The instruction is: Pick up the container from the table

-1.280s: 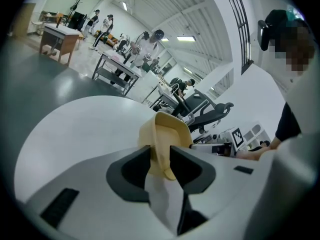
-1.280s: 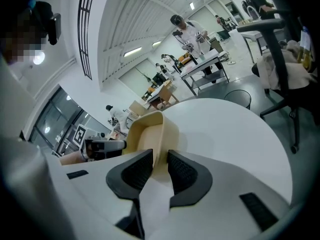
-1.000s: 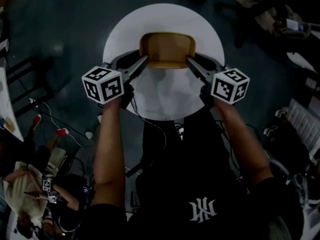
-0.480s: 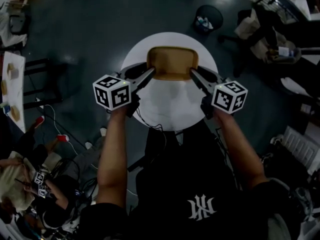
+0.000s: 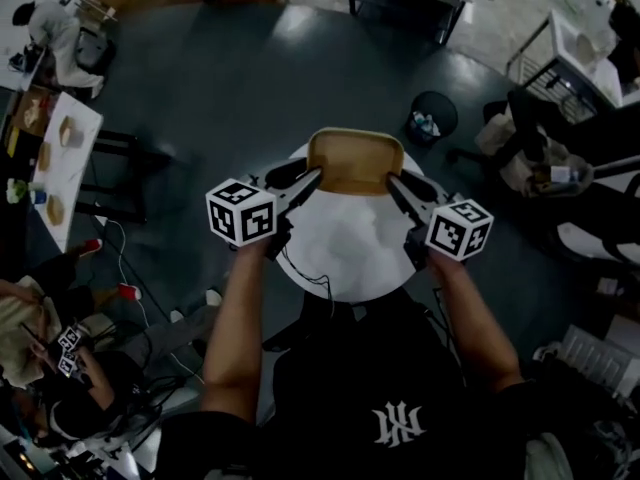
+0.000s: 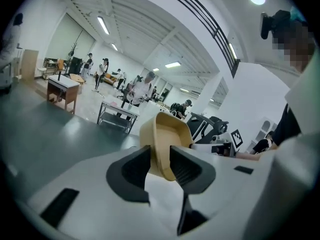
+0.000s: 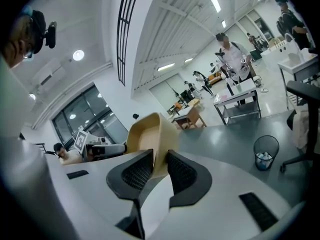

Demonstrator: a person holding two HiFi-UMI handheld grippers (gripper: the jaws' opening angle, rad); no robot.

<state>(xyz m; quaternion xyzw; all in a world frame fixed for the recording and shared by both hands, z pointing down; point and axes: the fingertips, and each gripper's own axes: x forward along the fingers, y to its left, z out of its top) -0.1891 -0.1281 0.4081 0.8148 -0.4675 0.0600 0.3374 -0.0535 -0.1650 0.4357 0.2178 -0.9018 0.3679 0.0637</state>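
Container (image 5: 355, 163) over the white table (image 5: 345, 256), pinched at opposite walls by left gripper (image 5: 313, 176) and right gripper (image 5: 392, 181)

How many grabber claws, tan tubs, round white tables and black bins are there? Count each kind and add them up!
Grippers: 2, the left gripper and the right gripper
Tan container: 1
Round white table: 1
Black bin: 1
Total: 5
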